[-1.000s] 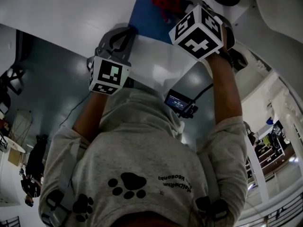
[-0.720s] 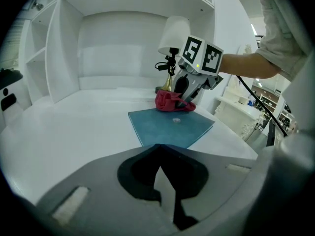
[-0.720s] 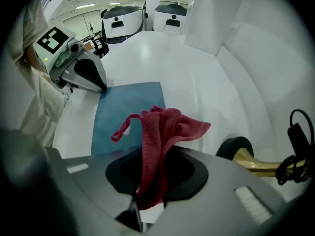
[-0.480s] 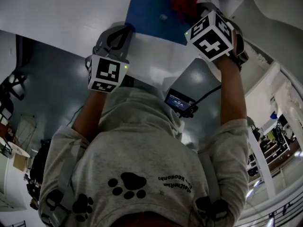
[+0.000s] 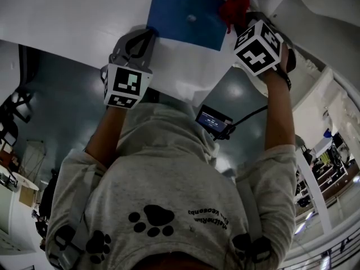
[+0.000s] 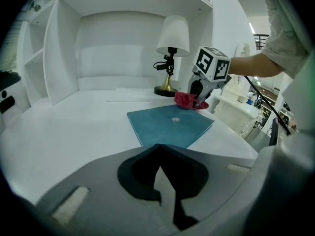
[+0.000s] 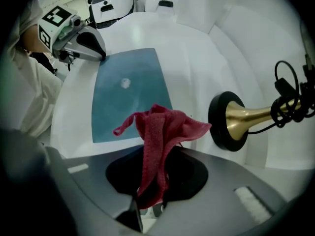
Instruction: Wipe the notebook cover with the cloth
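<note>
A blue notebook [image 5: 183, 14] [image 6: 167, 127] [image 7: 113, 107] lies flat on the white table [image 5: 67, 16], with a small white spot on its cover. My right gripper [image 5: 243, 22] [image 7: 155, 156] [image 6: 201, 96] is shut on a red cloth [image 5: 234, 7] [image 7: 160, 132] [image 6: 188, 101]. The cloth hangs at the notebook's far right corner. My left gripper [image 5: 149, 36] [image 6: 158, 149] [image 7: 101, 54] is shut and empty, its tips at the notebook's near left corner. Whether they press on the notebook I cannot tell.
A lamp with a brass stem and black base [image 7: 231, 119] [image 6: 167, 88] stands just beyond the cloth. White shelving [image 6: 64, 48] backs the table. The table's front edge [image 5: 185, 91] runs right under the grippers.
My right gripper has carried the red cloth rightward across the blue cover, from its middle to its right edge. The left gripper has stayed at the notebook's corner.
</note>
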Demonstrator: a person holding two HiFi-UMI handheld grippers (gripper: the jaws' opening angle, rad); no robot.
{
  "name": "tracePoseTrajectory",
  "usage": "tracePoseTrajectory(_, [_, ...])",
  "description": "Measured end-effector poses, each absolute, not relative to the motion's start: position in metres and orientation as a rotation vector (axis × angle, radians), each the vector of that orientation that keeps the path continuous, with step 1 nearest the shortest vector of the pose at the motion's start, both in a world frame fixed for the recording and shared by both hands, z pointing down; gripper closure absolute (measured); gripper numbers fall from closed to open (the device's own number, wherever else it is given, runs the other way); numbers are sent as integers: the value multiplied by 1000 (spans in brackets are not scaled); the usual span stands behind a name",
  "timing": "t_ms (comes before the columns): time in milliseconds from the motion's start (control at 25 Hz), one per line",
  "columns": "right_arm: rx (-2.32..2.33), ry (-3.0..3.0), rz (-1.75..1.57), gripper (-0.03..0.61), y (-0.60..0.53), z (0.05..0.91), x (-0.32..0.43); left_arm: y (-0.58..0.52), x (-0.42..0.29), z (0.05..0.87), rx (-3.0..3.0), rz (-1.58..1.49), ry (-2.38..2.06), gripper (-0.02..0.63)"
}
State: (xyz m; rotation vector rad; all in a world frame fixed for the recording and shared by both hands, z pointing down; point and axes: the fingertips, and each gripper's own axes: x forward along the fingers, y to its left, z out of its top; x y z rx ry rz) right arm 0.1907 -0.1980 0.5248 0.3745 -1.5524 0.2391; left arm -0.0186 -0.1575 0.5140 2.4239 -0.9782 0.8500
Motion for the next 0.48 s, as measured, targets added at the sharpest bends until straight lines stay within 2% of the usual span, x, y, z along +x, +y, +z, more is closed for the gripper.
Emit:
tracePoseTrajectory(280, [445,-1557,298,500,-183,509,203,-156,-17,516,2428,848,-972,615])
tracePoseTrajectory(480, [520,-1695,290,499,-189,473,171,-154,-18,516,2425,847,-970,615])
